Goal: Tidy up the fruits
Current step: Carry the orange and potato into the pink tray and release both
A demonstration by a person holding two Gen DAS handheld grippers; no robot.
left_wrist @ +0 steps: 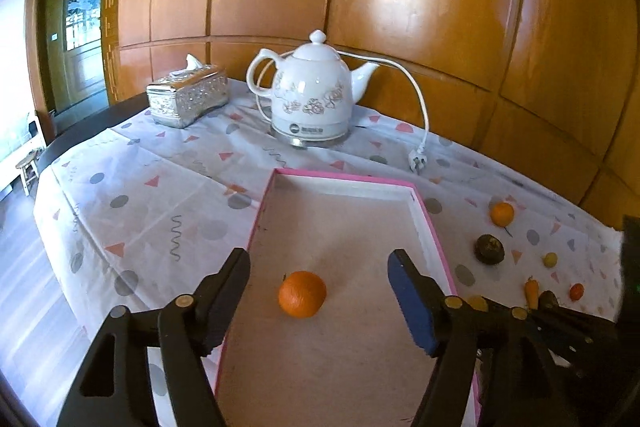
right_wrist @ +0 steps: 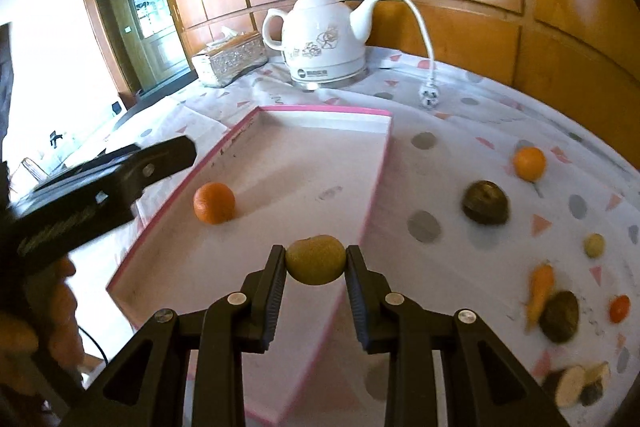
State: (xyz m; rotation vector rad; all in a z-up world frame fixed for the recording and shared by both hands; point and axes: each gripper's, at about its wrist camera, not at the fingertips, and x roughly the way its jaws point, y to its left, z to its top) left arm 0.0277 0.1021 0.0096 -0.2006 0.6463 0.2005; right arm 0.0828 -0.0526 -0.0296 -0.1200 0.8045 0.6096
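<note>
Holding a yellow-green fruit between the fingers of the right gripper, pinched on both flanks and hanging over the near corner of the pink-rimmed tray. Carrying it toward a drop, by the look of it: second fruit on its way in, most of the sorting yet to do.

Spread wide and empty, the left gripper, its fingers poised on either side of the mandarin that sits on the tray floor without touching it. Looks like a fruit just set down, or simply a gripper parked over the tray.

Calling next for a short reach forward and down over the open tray floor, well clear of the mandarin and of the left gripper's black body, then a gentle parting of the fingers low enough that the round fruit does not roll toward the rim.

Lying loose on the patterned cloth of the desk, to the right of the tray: cut brown pieces nearest, then a dark fruit touching a small carrot, a small red-orange fruit, a small yellow fruit, a dark wrinkled fruit, and a second mandarin farthest out.

Standing at the back near the wood panelling: a white floral electric kettle with its cord and unplugged plug, and a silver tissue box to its left.
</note>
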